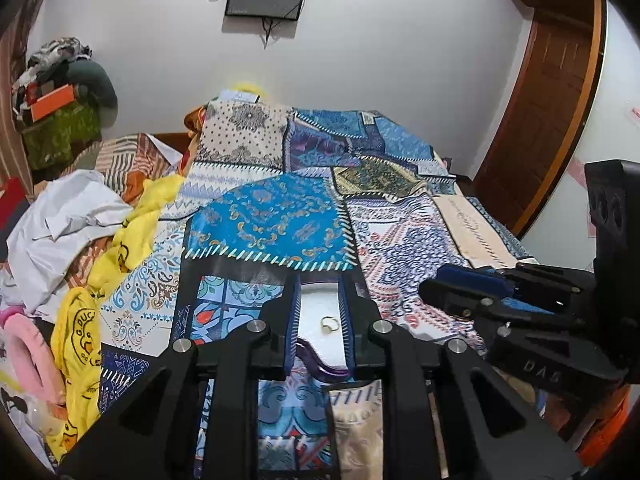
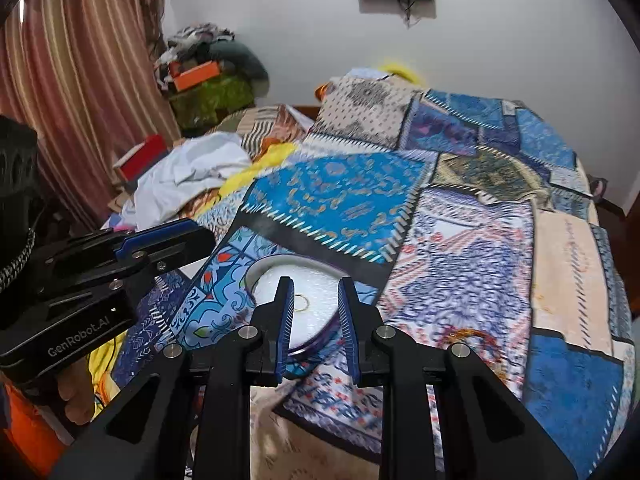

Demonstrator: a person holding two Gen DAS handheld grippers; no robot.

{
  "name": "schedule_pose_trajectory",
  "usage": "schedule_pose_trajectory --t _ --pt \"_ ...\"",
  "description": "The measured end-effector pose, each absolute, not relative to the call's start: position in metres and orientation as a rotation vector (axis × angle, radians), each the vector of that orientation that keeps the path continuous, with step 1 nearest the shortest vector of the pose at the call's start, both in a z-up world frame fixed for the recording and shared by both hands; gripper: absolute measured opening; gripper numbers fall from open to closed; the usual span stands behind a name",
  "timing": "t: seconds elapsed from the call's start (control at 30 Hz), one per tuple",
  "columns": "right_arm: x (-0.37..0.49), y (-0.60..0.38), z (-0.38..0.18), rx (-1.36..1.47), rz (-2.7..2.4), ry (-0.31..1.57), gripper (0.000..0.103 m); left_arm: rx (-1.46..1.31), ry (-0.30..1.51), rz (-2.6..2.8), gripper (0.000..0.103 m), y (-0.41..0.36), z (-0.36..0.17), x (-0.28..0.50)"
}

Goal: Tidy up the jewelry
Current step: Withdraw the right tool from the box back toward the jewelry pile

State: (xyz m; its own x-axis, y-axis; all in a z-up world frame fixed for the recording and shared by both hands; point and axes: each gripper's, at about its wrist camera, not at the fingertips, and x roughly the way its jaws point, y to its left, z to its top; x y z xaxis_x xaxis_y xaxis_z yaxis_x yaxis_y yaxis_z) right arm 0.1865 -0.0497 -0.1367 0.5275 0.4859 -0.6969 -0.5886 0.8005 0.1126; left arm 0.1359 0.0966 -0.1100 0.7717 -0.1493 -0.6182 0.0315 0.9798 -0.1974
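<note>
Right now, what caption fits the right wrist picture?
Open right gripper hovering over a gold ring on a white plate.

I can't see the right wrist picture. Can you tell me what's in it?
A small gold ring lies in a white dish on a patchwork bedspread. The open right gripper points at it; the left gripper is alongside.

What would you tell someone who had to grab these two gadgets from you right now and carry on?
Left gripper: open, empty, over the white dish.
Right gripper: open, empty, over the same dish.
The dish sits on the patchwork bedspread, near its front edge.
Done: one gold ring lies in the dish.
Left: no other jewelry shows in either view, so look around before going on.
</note>
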Motion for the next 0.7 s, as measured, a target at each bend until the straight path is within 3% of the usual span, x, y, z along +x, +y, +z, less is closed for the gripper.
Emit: schedule_pose_trajectory --t 0.1,0.17,0.23,0.47,0.7 --pt "0.181 -0.067 -0.128 -0.12 0.624 0.764 0.023 -0.169 0.674 -0.097 0.02 0.087 -0.103 0.13" --pt "0.179 -0.077 -0.125 -0.107 0.607 0.751 0.035 -0.163 0.669 -0.097 0.026 0.08 -0.099 0.126" --pt "0.177 -0.09 -0.121 -0.09 0.583 0.733 0.04 -0.156 0.666 -0.096 0.03 0.074 -0.096 0.124" --pt "0.173 -0.142 -0.115 -0.047 0.502 0.708 0.041 -0.144 0.684 -0.109 0.037 0.045 -0.095 0.127" --pt "0.176 -0.189 -0.119 -0.018 0.414 0.708 0.041 -0.117 0.738 -0.147 0.038 0.012 -0.108 0.143"
